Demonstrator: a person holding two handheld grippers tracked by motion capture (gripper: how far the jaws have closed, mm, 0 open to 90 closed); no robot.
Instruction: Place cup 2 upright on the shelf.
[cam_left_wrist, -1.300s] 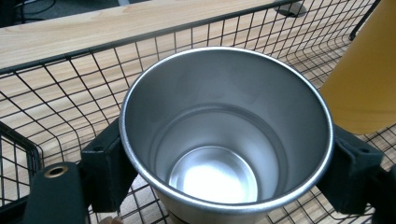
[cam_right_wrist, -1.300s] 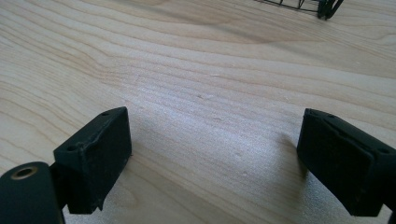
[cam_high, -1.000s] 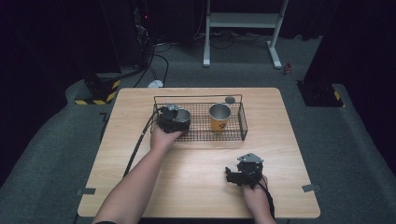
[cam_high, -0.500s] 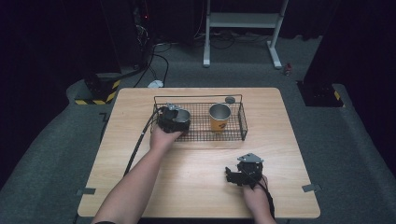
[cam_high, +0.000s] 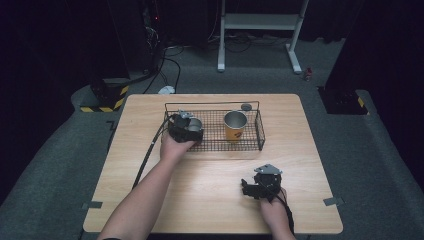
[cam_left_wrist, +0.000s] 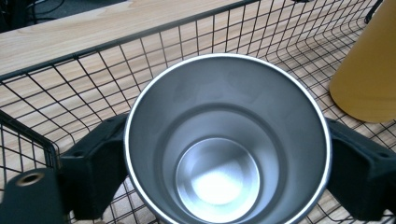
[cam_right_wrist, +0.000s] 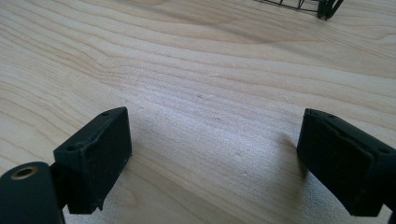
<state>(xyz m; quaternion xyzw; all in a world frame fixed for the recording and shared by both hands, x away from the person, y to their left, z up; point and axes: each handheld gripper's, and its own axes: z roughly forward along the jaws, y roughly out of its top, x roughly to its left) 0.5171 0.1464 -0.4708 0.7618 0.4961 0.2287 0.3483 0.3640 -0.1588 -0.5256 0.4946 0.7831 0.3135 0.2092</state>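
Gripping steel cup (cam_left_wrist: 227, 140), left hand-held gripper (cam_high: 186, 127), wire basket (cam_high: 260, 131)

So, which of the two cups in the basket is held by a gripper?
The steel cup, between the left gripper's jaws; the yellow cup stands free.

The steel cup (cam_left_wrist: 227, 142) hides the left gripper's (cam_left_wrist: 224, 172) inner pad faces, and its near rim runs off the bottom edge. At three o'clock the yellow cup (cam_left_wrist: 369, 70) is cropped. The small round object (cam_high: 246, 106) beyond the wire basket (cam_high: 260, 131) is too small to identify.
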